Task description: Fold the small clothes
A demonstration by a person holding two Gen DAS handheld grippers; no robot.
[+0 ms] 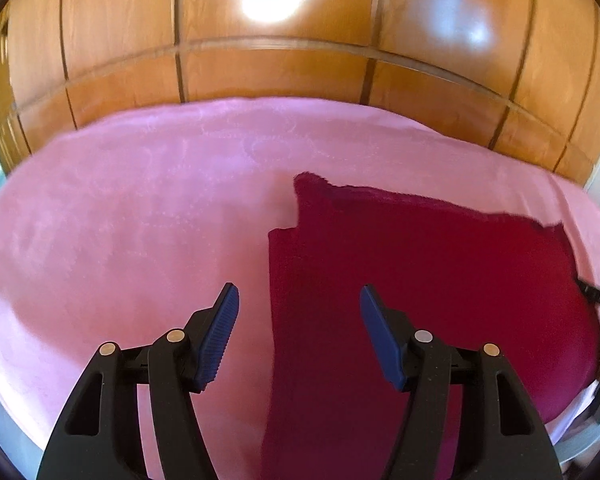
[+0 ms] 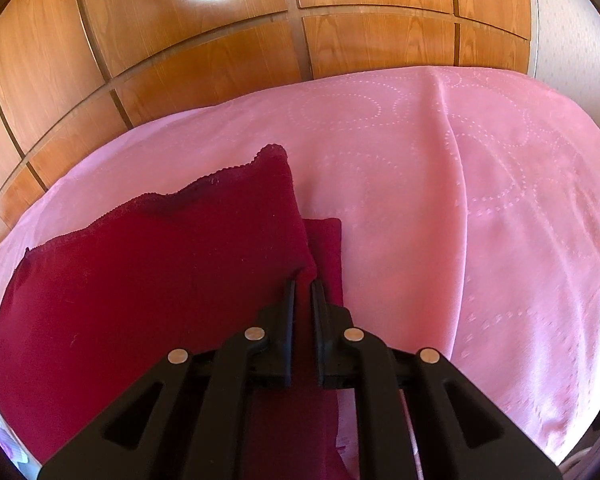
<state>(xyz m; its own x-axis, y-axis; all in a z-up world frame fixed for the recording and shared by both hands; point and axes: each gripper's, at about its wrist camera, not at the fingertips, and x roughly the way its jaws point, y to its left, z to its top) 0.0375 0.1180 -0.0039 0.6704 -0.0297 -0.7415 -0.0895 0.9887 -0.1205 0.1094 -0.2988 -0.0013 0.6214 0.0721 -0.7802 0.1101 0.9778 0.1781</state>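
From the left wrist, the left gripper (image 1: 299,300) has two black plastic arms with blue ribbed pads (image 1: 219,338). Its jaws are spread wide and pinch nothing. Under the gap lies the left edge of the dark red cloth (image 1: 420,280). The cloth is soft and fuzzy, lying mostly flat on the pink cover (image 1: 120,220). Its far edge is wavy and a bit ragged, and a narrow layer sticks out at the left side like a step. The pink cover is smooth and a little blurry here. Behind it stands a shiny wood wall (image 1: 260,72) made of square panels, with a bright glare spot on it. At the far right edge a bit of the other black gripper shows by the cloth.

From the right wrist, the right gripper (image 2: 303,284) has its jaws pressed together, pinching a fold of the cloth (image 2: 140,272). The cloth rises into the jaws there, and a flat strip of it lies just beside and below them. The far edge has tiny scallops like lace. The cover (image 2: 480,200) has rings of little dots pressed into it, and one long soft crease running down it. The wood wall (image 2: 180,40) shows clear grain
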